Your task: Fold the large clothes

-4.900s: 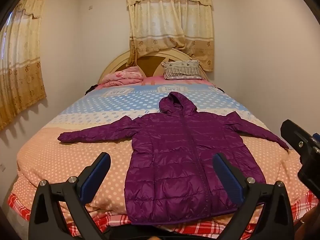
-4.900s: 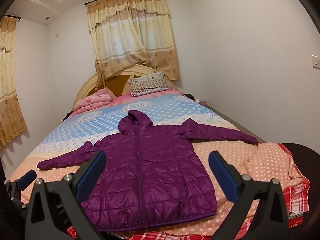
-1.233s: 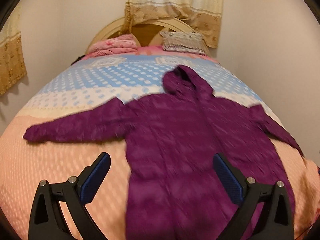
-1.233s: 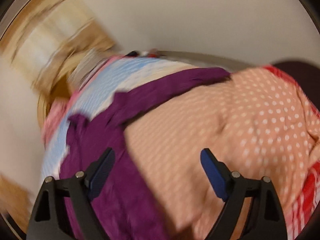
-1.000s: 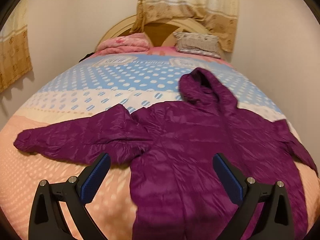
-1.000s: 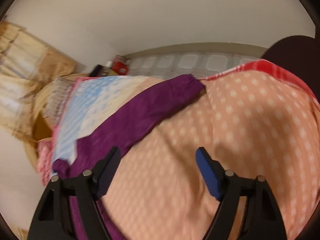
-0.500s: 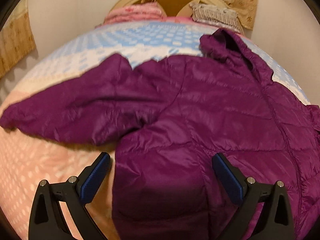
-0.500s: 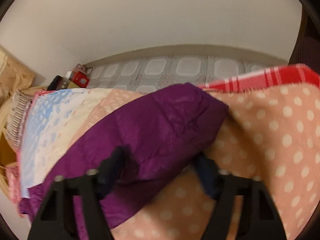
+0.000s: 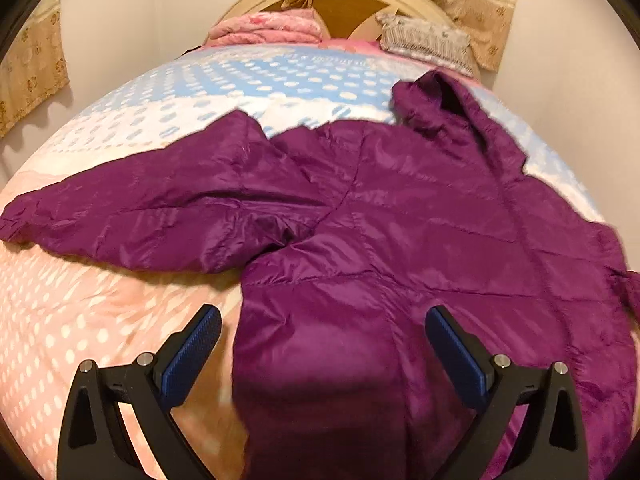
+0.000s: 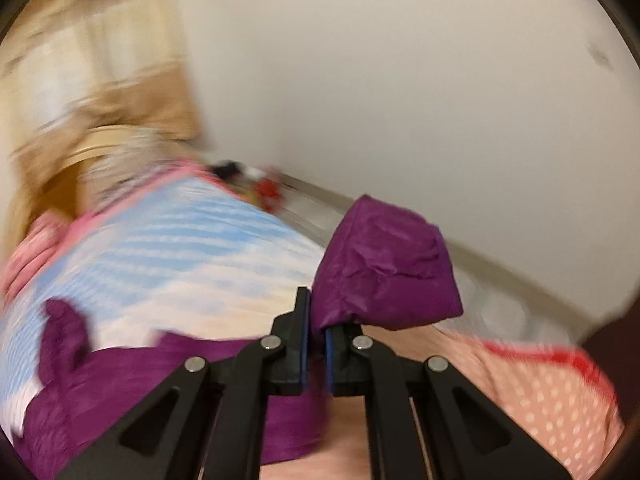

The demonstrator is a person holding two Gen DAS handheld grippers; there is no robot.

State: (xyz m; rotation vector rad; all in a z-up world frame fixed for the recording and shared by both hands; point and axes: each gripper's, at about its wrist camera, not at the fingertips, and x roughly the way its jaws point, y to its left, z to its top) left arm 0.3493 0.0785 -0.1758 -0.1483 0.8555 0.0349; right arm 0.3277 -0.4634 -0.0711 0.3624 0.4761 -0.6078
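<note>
A purple hooded puffer jacket (image 9: 400, 240) lies front up on the bed, its left sleeve (image 9: 140, 208) stretched out to the left and its hood (image 9: 444, 108) toward the headboard. My left gripper (image 9: 320, 340) hovers open just above the jacket's left side below the armpit, with nothing between its blue pads. In the right wrist view my right gripper (image 10: 316, 320) is shut on the cuff end of the right sleeve (image 10: 384, 276), which is lifted off the bed above the fingers. The jacket's body (image 10: 120, 380) shows blurred at the lower left.
The bed's polka-dot cover (image 9: 80, 340) runs from peach near me to blue farther off. A pink folded blanket (image 9: 268, 28) and a striped pillow (image 9: 428, 40) lie by the headboard. A white wall (image 10: 400, 80) and a strip of floor run along the bed's right side.
My left gripper has come lower and closer over the jacket's left side. My right gripper shut on the right sleeve's cuff, rolled, and lifted it off the bed.
</note>
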